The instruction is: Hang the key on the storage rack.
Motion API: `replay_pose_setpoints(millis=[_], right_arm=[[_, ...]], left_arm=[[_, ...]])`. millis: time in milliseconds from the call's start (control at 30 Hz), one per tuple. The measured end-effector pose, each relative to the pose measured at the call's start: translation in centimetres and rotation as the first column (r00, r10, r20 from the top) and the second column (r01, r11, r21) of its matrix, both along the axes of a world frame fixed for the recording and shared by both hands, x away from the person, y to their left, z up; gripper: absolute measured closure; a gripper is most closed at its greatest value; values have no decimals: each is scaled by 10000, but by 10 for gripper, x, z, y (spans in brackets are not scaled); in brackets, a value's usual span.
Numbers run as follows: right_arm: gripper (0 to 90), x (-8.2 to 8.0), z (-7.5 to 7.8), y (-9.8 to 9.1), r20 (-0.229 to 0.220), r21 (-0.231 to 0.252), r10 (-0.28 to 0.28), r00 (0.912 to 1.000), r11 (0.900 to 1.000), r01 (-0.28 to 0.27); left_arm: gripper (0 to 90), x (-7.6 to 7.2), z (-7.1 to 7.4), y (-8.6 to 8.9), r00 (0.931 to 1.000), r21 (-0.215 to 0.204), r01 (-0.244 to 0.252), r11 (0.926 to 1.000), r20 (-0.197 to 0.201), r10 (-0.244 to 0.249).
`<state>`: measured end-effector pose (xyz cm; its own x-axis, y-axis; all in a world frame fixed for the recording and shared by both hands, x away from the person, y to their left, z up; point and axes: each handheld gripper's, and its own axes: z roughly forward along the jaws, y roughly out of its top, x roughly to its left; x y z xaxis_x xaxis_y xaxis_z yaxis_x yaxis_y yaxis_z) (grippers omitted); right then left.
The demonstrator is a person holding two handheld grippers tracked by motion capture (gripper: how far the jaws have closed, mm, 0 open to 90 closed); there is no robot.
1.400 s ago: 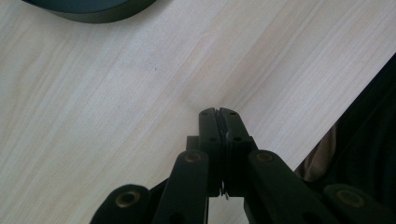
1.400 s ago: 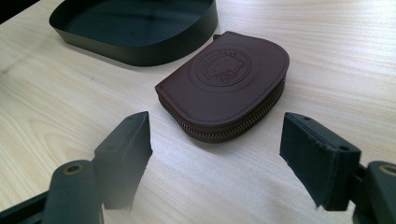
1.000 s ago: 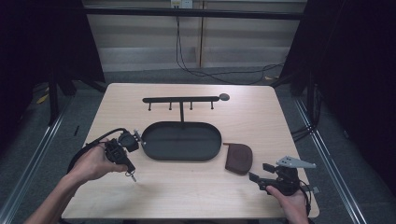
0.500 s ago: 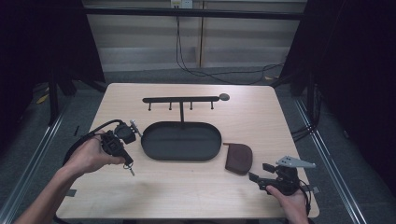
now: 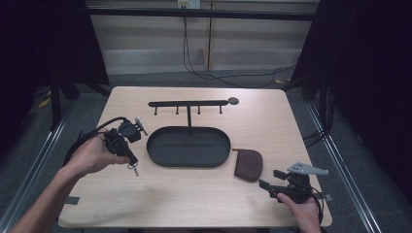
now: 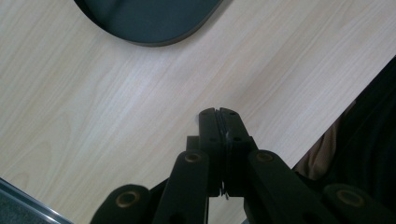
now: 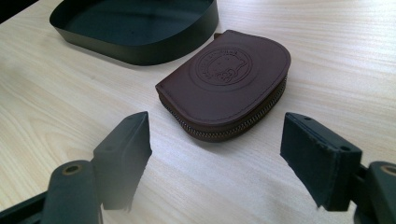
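The left gripper (image 5: 127,151) holds a small key (image 5: 133,168) that hangs down from its tip. Its fingers (image 6: 218,140) are pressed together on the key's thin ring. The key hangs over the wooden surface (image 5: 194,194), just to the left of the dark oval tray (image 5: 188,147). Behind the tray stands a black hook rack (image 5: 188,104) with small pegs. Both lie to the right of the key, so the left hand is the nearer one.

The right gripper (image 5: 270,179) rests low near the front right corner. Its fingers (image 7: 125,154) stand wide apart with nothing between them. Straight ahead of them lies a brown zip pouch (image 7: 229,81), flat beside the tray. A round stamp with a little cat face is pressed into the leather. The letters around it are too small to read.
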<state>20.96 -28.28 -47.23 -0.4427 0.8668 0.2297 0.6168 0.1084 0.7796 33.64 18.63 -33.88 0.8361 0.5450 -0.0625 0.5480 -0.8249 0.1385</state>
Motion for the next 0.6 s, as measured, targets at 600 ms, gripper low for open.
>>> replay_pose_setpoints(millis=[600], right_arm=[[241, 0, 0, 0, 1, 16, -19, 10000, 10000, 19]], left_arm=[[893, 16, 27, -4, 9995, -199, -94, 9998, 306, 100]])
